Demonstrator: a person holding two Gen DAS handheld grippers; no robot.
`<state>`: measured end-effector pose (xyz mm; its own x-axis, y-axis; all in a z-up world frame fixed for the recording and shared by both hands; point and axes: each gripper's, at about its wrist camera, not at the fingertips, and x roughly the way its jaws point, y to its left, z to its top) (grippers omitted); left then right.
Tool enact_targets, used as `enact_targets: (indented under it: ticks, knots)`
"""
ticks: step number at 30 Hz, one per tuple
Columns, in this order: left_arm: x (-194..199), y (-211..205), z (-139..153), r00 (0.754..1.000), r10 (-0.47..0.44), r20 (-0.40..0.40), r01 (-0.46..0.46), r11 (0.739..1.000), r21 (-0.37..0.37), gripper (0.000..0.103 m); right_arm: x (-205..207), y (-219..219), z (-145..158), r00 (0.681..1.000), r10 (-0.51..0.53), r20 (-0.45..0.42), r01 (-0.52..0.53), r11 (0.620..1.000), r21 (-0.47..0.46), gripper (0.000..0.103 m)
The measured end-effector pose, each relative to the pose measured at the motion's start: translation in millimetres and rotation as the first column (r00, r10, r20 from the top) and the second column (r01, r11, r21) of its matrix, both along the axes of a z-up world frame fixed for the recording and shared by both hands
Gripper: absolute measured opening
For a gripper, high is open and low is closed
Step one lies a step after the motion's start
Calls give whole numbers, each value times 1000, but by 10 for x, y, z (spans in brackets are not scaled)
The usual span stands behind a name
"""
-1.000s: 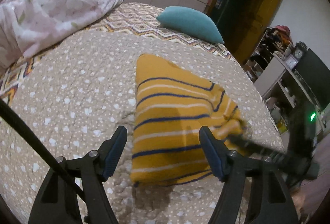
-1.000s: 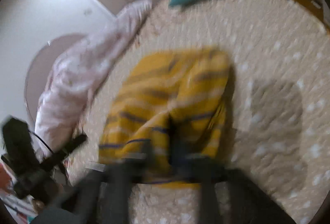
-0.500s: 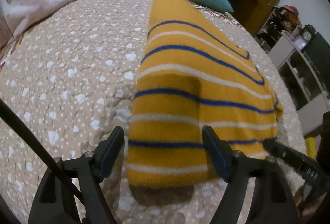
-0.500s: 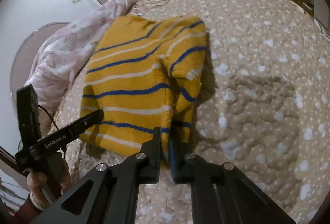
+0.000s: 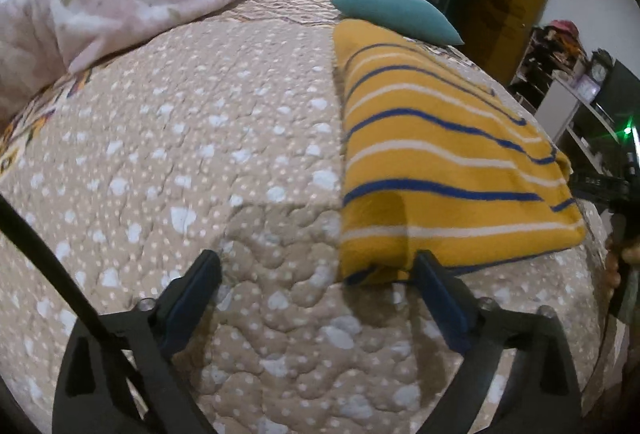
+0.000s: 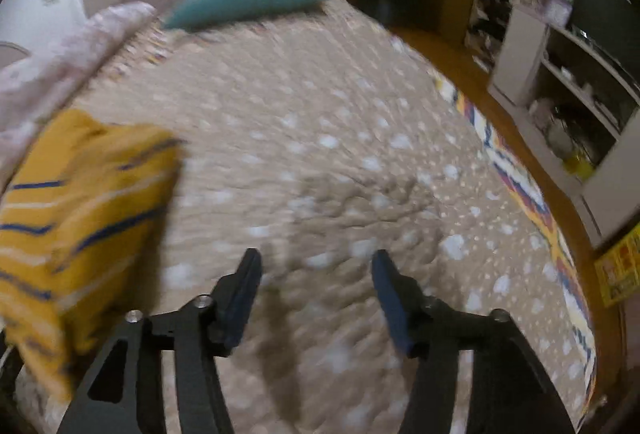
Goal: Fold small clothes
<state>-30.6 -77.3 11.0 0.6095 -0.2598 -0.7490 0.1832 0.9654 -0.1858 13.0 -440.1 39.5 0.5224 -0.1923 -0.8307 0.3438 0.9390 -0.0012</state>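
Note:
A folded yellow garment with blue and white stripes (image 5: 440,170) lies flat on the beige quilted bed (image 5: 200,154). My left gripper (image 5: 316,274) is open and empty just above the quilt, its right finger at the garment's near left corner. In the right wrist view the garment (image 6: 72,218) lies at the far left, blurred. My right gripper (image 6: 316,274) is open and empty over bare quilt, to the right of the garment and apart from it.
A teal pillow (image 5: 396,14) lies at the head of the bed. A pink floral duvet (image 5: 100,6) is bunched at the far left. The bed's right edge (image 6: 532,202) drops to a wooden floor with white shelves (image 6: 568,82) beyond.
My right gripper has let go of the garment's edge, opened and swung right off it. My left gripper has shifted left, so the garment now sits at its right finger.

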Motion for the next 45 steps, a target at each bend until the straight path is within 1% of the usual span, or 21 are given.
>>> enact_targets:
  ticks: [2, 3, 4, 5, 7, 8, 16, 24, 30, 45]
  knots:
    - [10, -24, -38, 1000, -8, -13, 8, 1000, 6, 101, 85, -114, -110, 1000, -15, -18, 15, 1000, 16, 81]
    - [13, -42, -41, 1000, -10, -11, 10, 1000, 16, 101, 120, -114, -140, 1000, -9, -21, 9, 1000, 5, 85]
    - [6, -74, -55, 1000, -12, -8, 12, 999, 31, 101, 136, -108, -159, 1000, 3, -15, -3, 1000, -15, 95]
    - [2, -105, -69, 1000, -14, -5, 14, 999, 51, 102, 144, -89, -186, 1000, 19, 6, -19, 999, -29, 103]
    - [7, -130, -75, 1000, -15, -5, 16, 997, 73, 102, 160, -60, -236, 999, 37, 4, -37, 998, -41, 103]
    - [0, -138, -74, 1000, -15, -6, 15, 997, 72, 102, 192, 5, -206, 999, 36, 10, -36, 998, -46, 103]
    - [3, -115, -74, 1000, -15, -10, 15, 998, 60, 102, 161, 4, -210, 999, 36, 15, -35, 998, -46, 103]
    - [8, -118, -76, 1000, -13, -12, 14, 998, 61, 102, 164, 10, -211, 999, 35, 14, -35, 998, -47, 103]
    - [17, -141, -93, 1000, -15, -19, 16, 997, 77, 103, 163, 8, -211, 999, 35, 14, -34, 998, -47, 103]
    - [17, -140, -90, 1000, -15, -19, 16, 997, 75, 103, 164, 12, -210, 999, 35, 14, -34, 998, -48, 103]
